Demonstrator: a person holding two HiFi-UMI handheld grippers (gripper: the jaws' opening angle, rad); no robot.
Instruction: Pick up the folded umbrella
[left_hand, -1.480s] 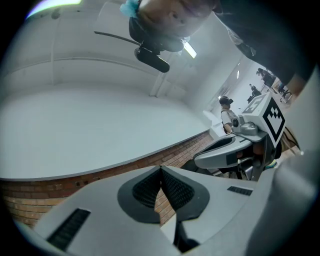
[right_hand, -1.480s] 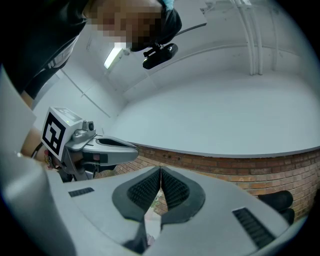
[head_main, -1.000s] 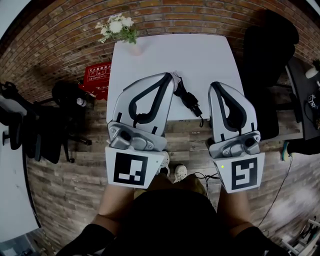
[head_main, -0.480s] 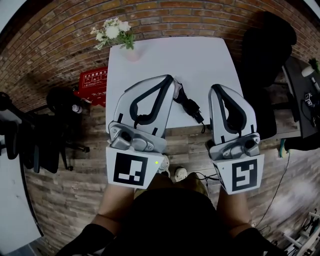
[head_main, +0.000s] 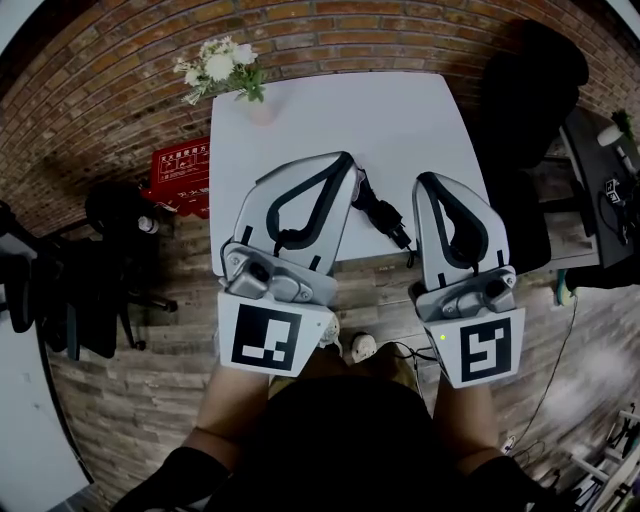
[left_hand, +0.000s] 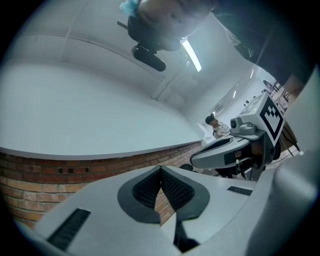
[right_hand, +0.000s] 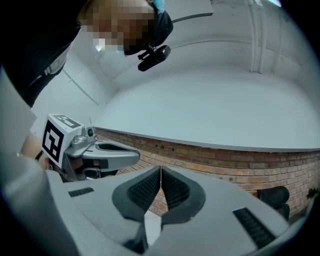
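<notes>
White worktop with two empty tongs and a folded umbrella lying between them.

The white worktop (head_main: 400, 110) carries everything. Over its near edge hover the left tongs (head_main: 343, 160) and the right tongs (head_main: 424, 181), each with its pads pressed together on nothing. The black folded umbrella (head_main: 380, 212) lies slantwise near that edge, between the two tongs. Its far end is just beside the left tongs' tip and neither grips it. At the far left corner a small pale vase (head_main: 262, 110) holds white flowers (head_main: 220, 68).
</notes>
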